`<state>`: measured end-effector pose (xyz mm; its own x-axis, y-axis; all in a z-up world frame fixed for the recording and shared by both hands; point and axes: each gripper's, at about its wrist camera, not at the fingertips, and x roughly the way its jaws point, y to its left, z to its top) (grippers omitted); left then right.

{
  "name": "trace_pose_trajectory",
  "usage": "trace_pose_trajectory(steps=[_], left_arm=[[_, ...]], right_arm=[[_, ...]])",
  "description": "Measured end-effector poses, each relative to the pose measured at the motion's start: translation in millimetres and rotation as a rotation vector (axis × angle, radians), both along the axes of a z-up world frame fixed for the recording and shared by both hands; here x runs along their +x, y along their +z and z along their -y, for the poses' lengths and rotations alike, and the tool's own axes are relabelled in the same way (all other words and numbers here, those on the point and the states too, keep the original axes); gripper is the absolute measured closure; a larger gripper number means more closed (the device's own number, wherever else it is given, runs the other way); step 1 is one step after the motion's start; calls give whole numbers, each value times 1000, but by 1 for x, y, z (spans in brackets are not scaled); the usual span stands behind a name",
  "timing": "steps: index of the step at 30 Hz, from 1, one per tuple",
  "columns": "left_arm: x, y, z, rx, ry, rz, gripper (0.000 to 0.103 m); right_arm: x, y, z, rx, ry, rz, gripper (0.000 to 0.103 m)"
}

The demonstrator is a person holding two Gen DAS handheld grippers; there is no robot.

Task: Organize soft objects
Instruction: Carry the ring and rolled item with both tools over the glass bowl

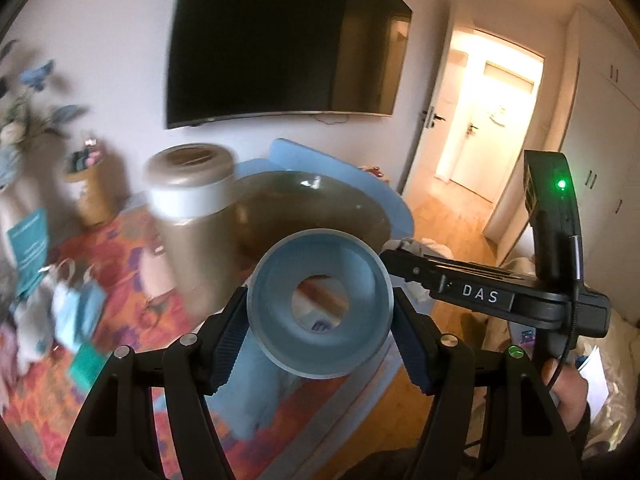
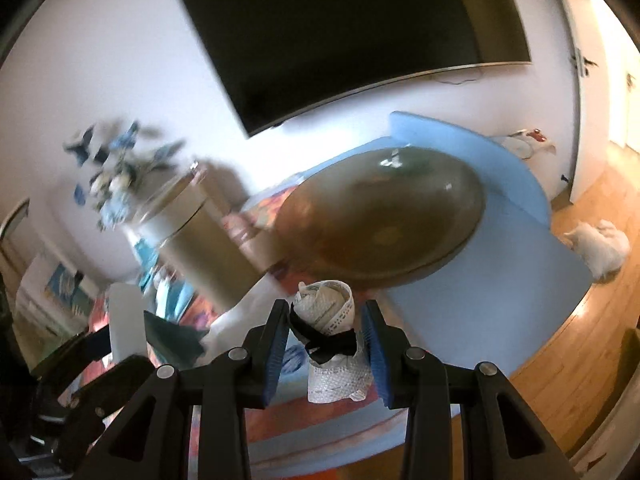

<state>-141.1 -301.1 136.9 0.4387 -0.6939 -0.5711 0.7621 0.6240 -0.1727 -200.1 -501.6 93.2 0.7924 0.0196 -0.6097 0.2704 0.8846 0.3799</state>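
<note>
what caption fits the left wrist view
Left gripper holding a blue ring above a brown bowl.

The ring (image 1: 319, 305) is light blue, and the rolled cloth (image 2: 330, 334) is white with a black band. The big bowl (image 2: 384, 216) is brown on a blue mat (image 2: 492, 280), and the rug (image 1: 120, 248) is orange and red.

White walls, big dark TV (image 1: 280, 40) mounted on the far one. Right side there's an open doorway (image 1: 488, 120) glowing warm yellow, with white wardrobe doors (image 1: 608, 120) next to it. Wood floor (image 2: 580, 340), bright orange patterned rug (image 1: 132, 248) on the left, and a blue-and-white flower arrangement (image 2: 116, 176) in the far left corner.
</note>
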Motion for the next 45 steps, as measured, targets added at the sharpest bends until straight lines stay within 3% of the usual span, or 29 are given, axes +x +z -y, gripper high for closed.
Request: trace_pose_trajectory(steps=[9, 20, 24, 27, 31, 34, 36, 39, 45], left_arm=[[17, 4, -12, -15, 72, -14, 37], [55, 3, -144, 20, 356, -2, 35], [71, -2, -181, -19, 441, -36, 33], [77, -8, -196, -48, 450, -64, 34], [83, -22, -208, -10, 477, -69, 33], [85, -46, -219, -4, 440, -172, 32], [85, -62, -221, 27, 434, -209, 26], [87, -81, -224, 105, 497, -203, 23], [100, -101, -249, 127, 595, -236, 23]], right_arm=[[16, -12, 22, 53, 30, 0, 67], [31, -26, 6, 72, 69, -29, 67], [36, -29, -2, 70, 77, -49, 67], [39, -30, -7, 64, 82, -61, 67], [42, -30, -14, 58, 91, -73, 67], [44, -31, -20, 44, 100, -85, 67], [45, -32, -22, 41, 104, -94, 67], [47, -37, -23, 45, 107, -107, 67], [46, -40, -25, 42, 107, -124, 67]])
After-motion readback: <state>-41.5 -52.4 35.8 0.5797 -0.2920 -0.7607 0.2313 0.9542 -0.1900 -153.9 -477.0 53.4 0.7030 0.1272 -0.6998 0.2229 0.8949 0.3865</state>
